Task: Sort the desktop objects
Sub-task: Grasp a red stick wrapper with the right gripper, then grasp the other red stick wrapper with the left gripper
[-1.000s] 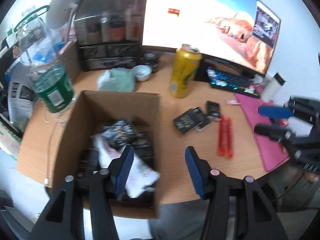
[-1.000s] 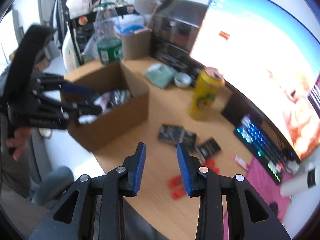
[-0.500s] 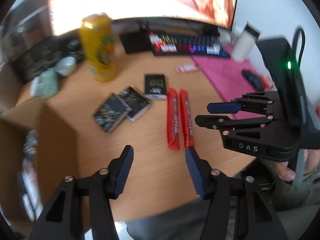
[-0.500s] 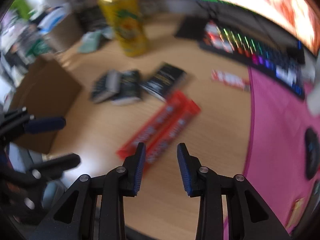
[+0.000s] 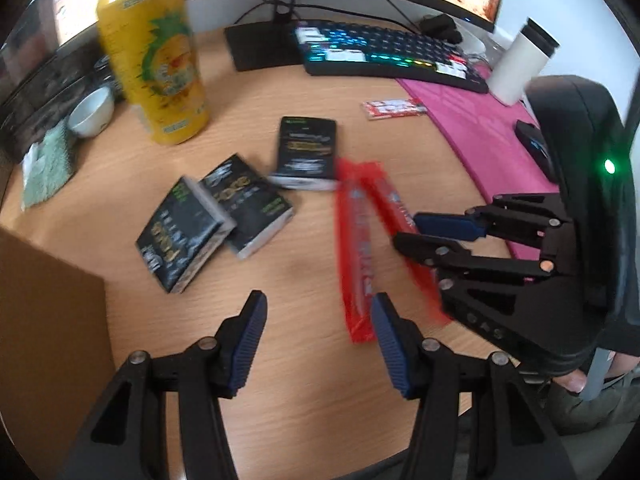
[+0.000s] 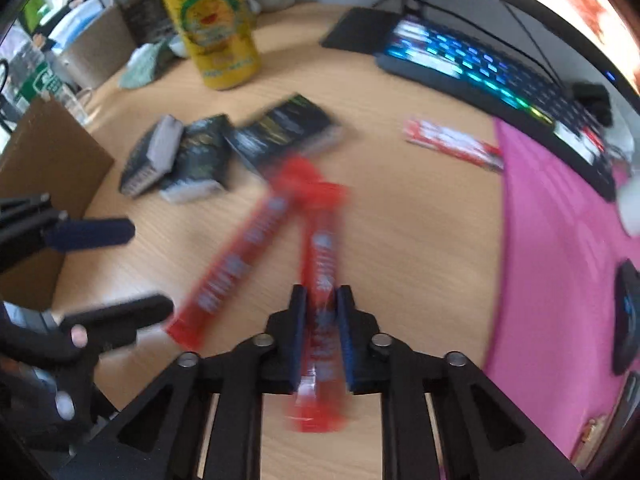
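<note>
The right gripper [image 6: 322, 300] has just been closing and now pinches one red stick [image 6: 322, 264] between its pads. That stick runs lengthwise out of the jaws — its near end pokes back past the fingers toward the camera, its far end points up the desk [image 6: 420, 208] toward the black packets [image 6: 280, 130]. A second red stick [image 5: 356, 256] lies flat on the wood just beside it; the two touch or nearly touch at their far ends and splay apart toward the desk's near edge, so they form a narrow V. Both are blurred.

The left gripper [image 5: 316, 326] hovers over bare desk with its fingers spread wide and nothing between them; its right pad sits just by the near end of the loose stick.

Three black packets lie in a loose cluster beyond the sticks, two overlapping. A yellow can [image 5: 154, 52] stands upright behind them. A cardboard box [image 5: 48, 312] sits at the left edge, a keyboard [image 5: 392, 54] and pink mat [image 5: 480, 136] to the right — a small red-and-white wrapper [image 5: 394, 108] lies near the mat's edge.
</note>
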Motion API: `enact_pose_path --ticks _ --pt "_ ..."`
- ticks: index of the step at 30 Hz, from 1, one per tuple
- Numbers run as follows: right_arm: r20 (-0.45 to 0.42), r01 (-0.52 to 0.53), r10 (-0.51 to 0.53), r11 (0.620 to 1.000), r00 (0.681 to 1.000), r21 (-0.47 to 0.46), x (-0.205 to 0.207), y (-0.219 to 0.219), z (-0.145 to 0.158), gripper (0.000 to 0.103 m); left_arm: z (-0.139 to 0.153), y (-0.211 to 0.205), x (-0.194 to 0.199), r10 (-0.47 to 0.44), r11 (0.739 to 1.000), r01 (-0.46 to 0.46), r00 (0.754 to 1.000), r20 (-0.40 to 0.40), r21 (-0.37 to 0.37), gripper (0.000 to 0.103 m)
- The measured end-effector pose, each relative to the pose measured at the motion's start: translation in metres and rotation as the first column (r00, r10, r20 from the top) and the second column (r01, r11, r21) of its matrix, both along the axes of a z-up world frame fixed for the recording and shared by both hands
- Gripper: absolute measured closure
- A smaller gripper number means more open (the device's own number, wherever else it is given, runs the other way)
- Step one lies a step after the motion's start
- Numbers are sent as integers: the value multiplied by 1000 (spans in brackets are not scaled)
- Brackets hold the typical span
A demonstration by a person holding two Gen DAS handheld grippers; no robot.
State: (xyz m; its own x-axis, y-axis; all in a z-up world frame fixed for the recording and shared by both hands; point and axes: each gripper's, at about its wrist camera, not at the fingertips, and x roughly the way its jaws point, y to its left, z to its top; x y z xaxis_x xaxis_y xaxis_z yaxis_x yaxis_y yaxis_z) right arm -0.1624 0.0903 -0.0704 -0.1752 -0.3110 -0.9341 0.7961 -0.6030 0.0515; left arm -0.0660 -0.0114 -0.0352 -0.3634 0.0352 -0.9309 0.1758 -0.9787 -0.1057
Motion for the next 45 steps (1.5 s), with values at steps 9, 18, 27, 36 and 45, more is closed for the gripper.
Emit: enact_pose_path --ticks 9,18,27,36,45 --pt "-1 111 -111 994 994 -7 -15 57 2 89 -26 28 -44 -73 996 76 995 68 -37 74" --pt "-6 65 -65 998 998 -1 7 67 0 88 -21 32 -12 -59 996 66 993 99 -66 86" --pt "-20 57 -56 998 998 11 22 64 3 85 -22 38 26 -44 998 50 994 100 -49 80" --pt "-17 68 -68 998 998 7 16 66 2 78 -26 36 1 -42 995 49 996 81 -88 65" --pt "-70 42 -39 999 997 32 21 59 2 89 -27 36 -2 -52 994 59 996 77 -92 74"
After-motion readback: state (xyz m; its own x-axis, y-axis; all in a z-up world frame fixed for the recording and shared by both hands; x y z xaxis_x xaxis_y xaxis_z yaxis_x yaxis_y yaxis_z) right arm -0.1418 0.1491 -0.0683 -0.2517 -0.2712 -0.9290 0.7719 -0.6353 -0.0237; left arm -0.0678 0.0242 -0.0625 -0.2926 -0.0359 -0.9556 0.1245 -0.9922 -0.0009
